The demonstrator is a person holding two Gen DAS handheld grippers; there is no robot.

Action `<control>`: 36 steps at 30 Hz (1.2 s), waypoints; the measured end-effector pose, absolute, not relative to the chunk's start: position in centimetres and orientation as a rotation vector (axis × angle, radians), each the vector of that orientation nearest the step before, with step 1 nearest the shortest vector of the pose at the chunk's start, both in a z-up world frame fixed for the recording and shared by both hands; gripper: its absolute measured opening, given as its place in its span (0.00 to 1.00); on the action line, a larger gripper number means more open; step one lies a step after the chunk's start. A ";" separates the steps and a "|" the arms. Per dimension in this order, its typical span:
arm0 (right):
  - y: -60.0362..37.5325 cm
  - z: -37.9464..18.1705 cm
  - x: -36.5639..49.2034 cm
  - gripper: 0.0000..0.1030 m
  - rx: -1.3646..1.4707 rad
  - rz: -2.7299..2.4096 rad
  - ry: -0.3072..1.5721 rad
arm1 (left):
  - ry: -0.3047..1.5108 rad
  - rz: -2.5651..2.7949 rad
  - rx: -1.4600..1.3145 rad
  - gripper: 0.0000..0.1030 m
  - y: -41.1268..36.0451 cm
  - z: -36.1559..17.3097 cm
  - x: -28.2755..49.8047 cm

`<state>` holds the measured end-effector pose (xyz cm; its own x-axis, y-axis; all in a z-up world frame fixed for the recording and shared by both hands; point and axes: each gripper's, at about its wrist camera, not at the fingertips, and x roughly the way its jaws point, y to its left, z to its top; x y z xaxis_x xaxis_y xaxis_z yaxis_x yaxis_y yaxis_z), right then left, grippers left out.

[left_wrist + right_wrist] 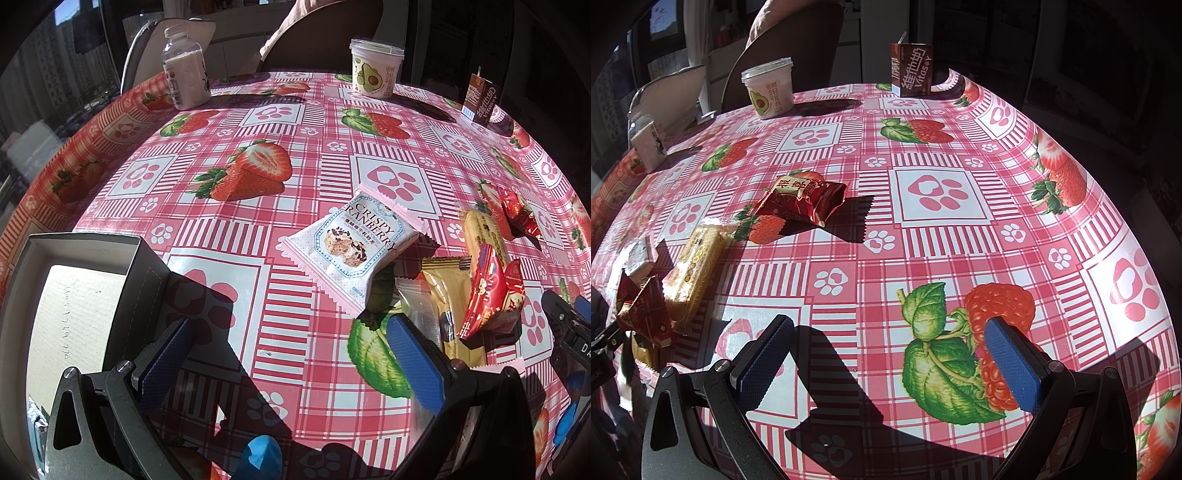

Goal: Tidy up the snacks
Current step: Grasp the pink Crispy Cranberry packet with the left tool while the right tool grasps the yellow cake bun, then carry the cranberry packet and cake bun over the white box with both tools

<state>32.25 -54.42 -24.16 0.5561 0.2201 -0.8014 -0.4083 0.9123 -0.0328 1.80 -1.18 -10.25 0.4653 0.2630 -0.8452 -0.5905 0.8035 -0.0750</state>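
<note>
A white and pink Crispy Cranberry packet (352, 245) lies mid-table ahead of my left gripper (291, 354), which is open over bare cloth. To its right sits a pile: a gold packet (448, 295), a red packet (480, 295), a yellow biscuit packet (480, 230) and another red packet (517, 212). An open dark box (77, 295) with a pale bottom stands at the left. In the right wrist view my right gripper (886, 358) is open over the cloth. A red packet (801, 199) lies ahead-left, with the yellow biscuit packet (692, 267) and red packets (642, 310) farther left.
The table wears a pink strawberry-print cloth (942, 195). At the far edge stand a milk bottle (184, 70), an avocado yogurt tub (375, 68) and a brown Vitasoy carton (911, 69). Chairs (317, 40) stand behind the table. The other gripper shows at the right edge (569, 325).
</note>
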 end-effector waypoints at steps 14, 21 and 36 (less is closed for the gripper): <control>-51.0 -24.5 35.1 1.00 -0.233 0.381 1.474 | 1.183 0.491 -0.275 1.00 0.4 -5.3 6.5; -45.4 -23.5 37.0 1.00 -0.135 0.494 1.531 | 1.245 0.417 -0.167 1.00 1.4 -8.0 12.4; -37.7 -23.2 35.9 0.36 -0.489 0.503 1.498 | 1.352 0.247 -0.254 0.67 0.5 -10.9 13.9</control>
<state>35.87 -37.70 -23.20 0.0110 0.0135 -0.9998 -0.5930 0.8052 0.0043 13.89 0.54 -10.93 0.1997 0.0284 -0.9794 -0.3192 0.9469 -0.0377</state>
